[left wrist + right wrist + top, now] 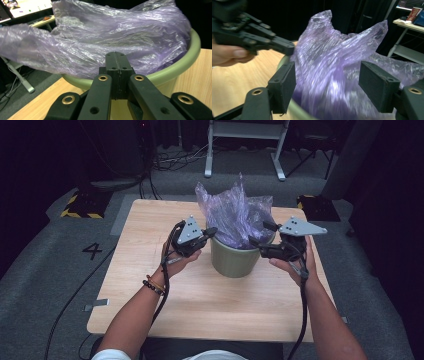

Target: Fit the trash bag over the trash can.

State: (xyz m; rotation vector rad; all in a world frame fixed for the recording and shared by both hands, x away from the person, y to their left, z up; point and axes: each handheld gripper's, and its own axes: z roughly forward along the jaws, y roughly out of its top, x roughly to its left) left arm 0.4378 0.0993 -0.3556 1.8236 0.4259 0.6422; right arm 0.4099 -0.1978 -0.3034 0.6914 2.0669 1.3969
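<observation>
A pale green bucket (234,261) stands at the middle of the wooden table, with a crumpled purple plastic bag (235,212) billowing up out of it. My left gripper (212,231) is at the bucket's left rim, its jaws pressed flat together against the bag's edge (100,37); no film shows between the pads. My right gripper (261,235) is at the right rim, and in the right gripper view it stands open (327,85), its pads (284,85) wide apart with the bag (332,62) bulging between them. The left gripper (287,47) touches the bag's far side there.
The table (150,220) has bare wood on all sides of the bucket. Beyond its far edge, the legs of a white frame (245,150) stand on grey carpet. A yellow-and-black striped block (80,207) and cables lie on the floor at the left.
</observation>
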